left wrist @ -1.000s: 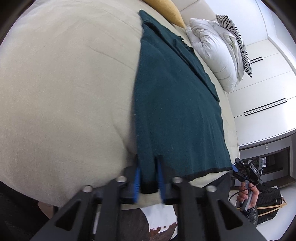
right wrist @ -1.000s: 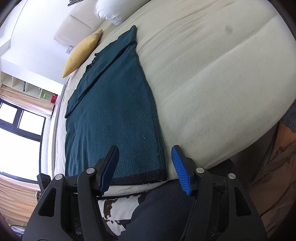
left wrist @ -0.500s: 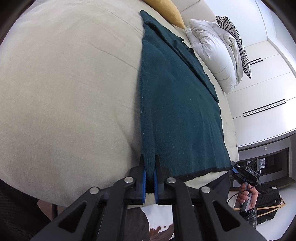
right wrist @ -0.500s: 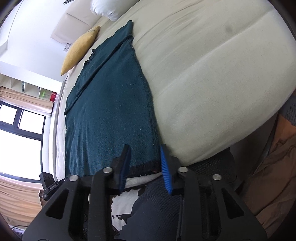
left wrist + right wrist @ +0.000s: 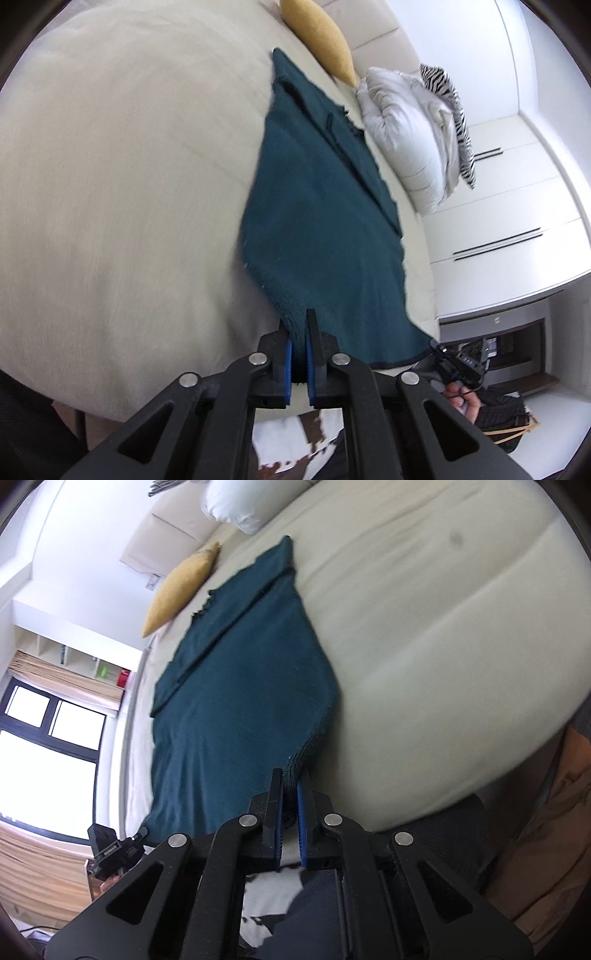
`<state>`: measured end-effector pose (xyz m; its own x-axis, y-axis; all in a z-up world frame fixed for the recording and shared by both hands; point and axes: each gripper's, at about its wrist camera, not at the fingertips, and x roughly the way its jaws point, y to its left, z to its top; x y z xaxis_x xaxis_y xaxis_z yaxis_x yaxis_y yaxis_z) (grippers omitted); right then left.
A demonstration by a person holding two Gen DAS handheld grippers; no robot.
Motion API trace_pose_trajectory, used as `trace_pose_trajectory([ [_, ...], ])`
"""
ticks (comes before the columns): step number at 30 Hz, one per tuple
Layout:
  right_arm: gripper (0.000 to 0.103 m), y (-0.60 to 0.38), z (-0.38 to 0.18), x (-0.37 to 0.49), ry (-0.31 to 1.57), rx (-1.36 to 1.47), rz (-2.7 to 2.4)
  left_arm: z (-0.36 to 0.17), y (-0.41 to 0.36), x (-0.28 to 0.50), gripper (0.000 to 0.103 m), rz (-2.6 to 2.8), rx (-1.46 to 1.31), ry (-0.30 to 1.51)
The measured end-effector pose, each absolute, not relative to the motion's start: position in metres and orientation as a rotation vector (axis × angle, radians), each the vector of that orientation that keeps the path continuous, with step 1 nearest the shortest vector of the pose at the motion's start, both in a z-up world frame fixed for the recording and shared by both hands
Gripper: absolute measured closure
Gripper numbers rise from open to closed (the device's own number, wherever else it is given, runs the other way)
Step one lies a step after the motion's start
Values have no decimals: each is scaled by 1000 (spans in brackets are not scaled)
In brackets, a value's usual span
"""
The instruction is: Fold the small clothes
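Note:
A dark teal knitted garment (image 5: pixel 314 221) lies stretched lengthwise on a cream bed (image 5: pixel 110 184). My left gripper (image 5: pixel 299 332) is shut on the garment's near left hem corner, which is pulled up off the bed. In the right wrist view the same teal garment (image 5: pixel 236 701) runs away from me, and my right gripper (image 5: pixel 290 782) is shut on its near right hem corner, also raised. The far end with a folded sleeve rests flat near the pillows. The right gripper (image 5: pixel 454 365) also shows at the lower right of the left wrist view, held by a hand.
A mustard cushion (image 5: pixel 317 37) and a white duvet (image 5: pixel 410 129) with a zebra-print pillow (image 5: pixel 454 122) lie at the head of the bed. White wardrobe doors (image 5: pixel 517 221) stand to the right. A window (image 5: pixel 48 738) is at the left of the right wrist view.
The right gripper closed from wide open onto the right hem corner. The left gripper tightened on the left corner. Both corners have lifted off the bed, drawing the near hem up.

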<state>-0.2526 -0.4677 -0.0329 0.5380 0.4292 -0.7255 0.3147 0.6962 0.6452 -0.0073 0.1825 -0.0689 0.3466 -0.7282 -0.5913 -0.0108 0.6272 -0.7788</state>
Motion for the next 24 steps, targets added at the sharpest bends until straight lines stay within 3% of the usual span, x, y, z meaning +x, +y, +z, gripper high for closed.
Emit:
trace_pose_trajectory([
  [12, 98, -465, 11, -194, 840, 901, 133, -27, 190, 44, 96, -590, -930, 1000],
  [24, 98, -484, 34, -148, 739, 895, 90, -20, 193, 89, 96, -578, -992, 960],
])
